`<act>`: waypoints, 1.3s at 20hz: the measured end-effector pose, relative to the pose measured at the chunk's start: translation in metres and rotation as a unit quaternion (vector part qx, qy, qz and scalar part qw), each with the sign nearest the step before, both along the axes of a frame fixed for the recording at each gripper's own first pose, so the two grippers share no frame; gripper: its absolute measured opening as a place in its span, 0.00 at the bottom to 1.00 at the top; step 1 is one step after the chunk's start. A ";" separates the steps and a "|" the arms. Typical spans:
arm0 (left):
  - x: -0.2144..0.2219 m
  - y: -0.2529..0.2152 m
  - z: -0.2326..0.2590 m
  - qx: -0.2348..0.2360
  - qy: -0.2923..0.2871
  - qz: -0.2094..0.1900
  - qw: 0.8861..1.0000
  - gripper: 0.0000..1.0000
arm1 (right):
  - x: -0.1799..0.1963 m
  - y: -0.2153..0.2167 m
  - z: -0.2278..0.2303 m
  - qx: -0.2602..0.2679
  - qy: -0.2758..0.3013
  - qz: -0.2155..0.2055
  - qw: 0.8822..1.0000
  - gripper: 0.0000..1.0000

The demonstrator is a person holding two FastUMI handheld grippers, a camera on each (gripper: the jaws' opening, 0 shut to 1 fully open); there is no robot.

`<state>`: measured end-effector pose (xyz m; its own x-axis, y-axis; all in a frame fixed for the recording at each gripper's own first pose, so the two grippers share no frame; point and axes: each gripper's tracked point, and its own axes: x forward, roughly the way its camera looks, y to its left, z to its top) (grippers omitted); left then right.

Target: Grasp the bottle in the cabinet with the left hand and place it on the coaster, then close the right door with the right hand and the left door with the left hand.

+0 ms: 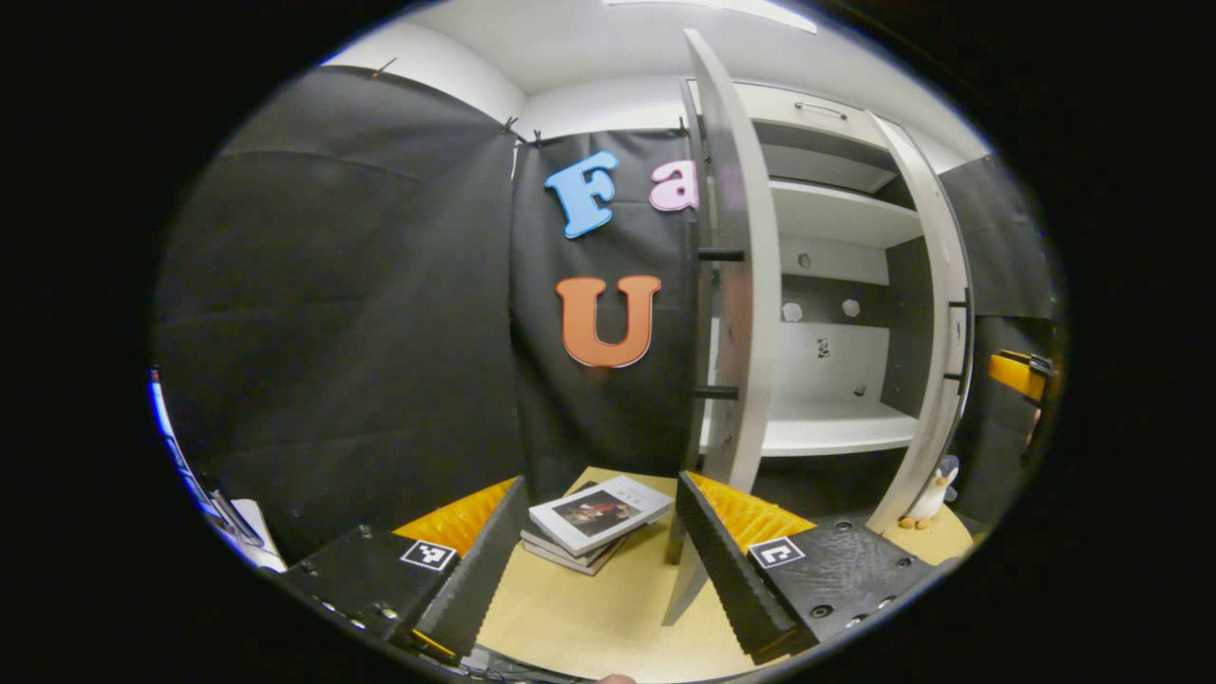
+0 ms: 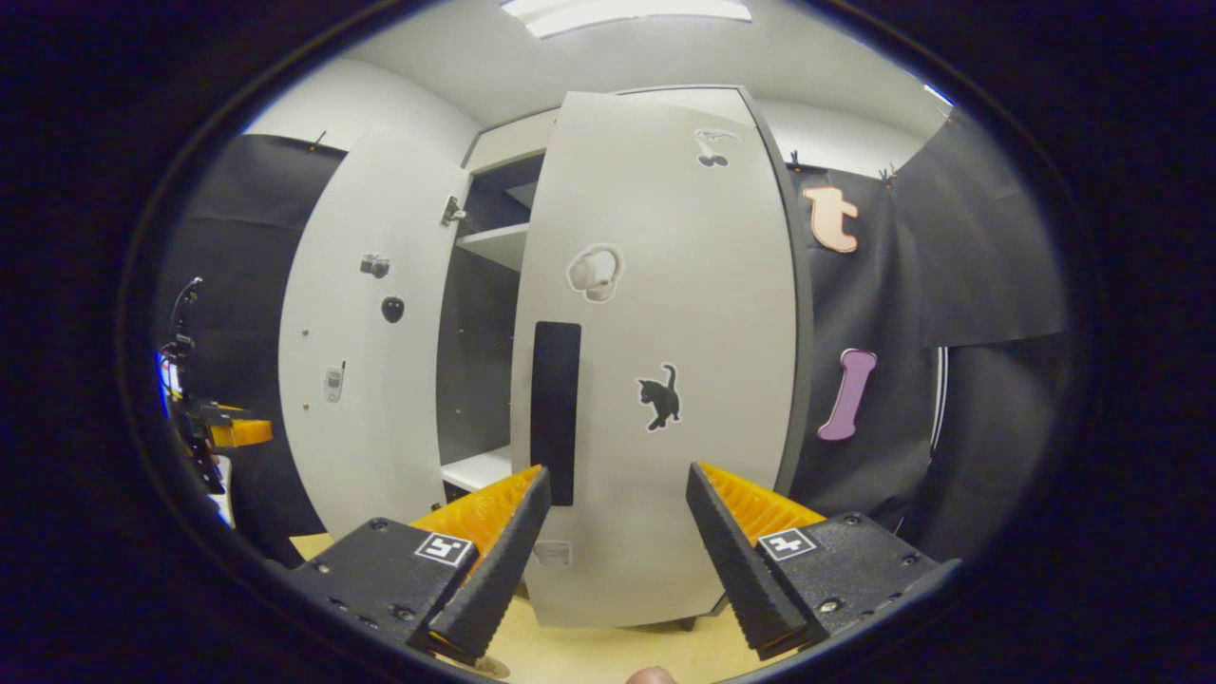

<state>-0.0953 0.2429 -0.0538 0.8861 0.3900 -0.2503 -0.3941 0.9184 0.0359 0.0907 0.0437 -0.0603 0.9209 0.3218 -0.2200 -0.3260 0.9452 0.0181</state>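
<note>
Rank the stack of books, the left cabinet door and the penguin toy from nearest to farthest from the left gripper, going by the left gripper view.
From the left gripper:
1. Stack of books, on the table just ahead between the fingers.
2. Left cabinet door, open, edge-on above the right-hand finger.
3. Penguin toy, far right, by the other door's foot.

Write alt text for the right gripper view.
The open right claw faces the outside of a white cabinet door, partly open and very close, with a dark vertical handle and a black cat sticker. Left of it, cabinet shelves show through the gap, with the other door swung open.
</note>
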 end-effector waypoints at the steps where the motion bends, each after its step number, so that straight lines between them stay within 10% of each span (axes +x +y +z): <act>1: 0.003 0.005 0.005 -0.001 -0.002 0.001 1.000 1.00 | -0.002 -0.004 0.002 0.000 -0.002 -0.005 1.000 0.95; 26: 0.066 0.016 0.058 -0.029 -0.016 -0.042 0.999 0.95 | -0.033 -0.074 0.012 0.023 0.004 -0.071 0.997 0.95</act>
<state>-0.0289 0.2592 0.0042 0.9229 0.3002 -0.2412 -0.3162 0.9482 -0.0297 0.0575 -0.0304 -0.0480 0.9561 0.1986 -0.2155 -0.1892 0.9799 0.0636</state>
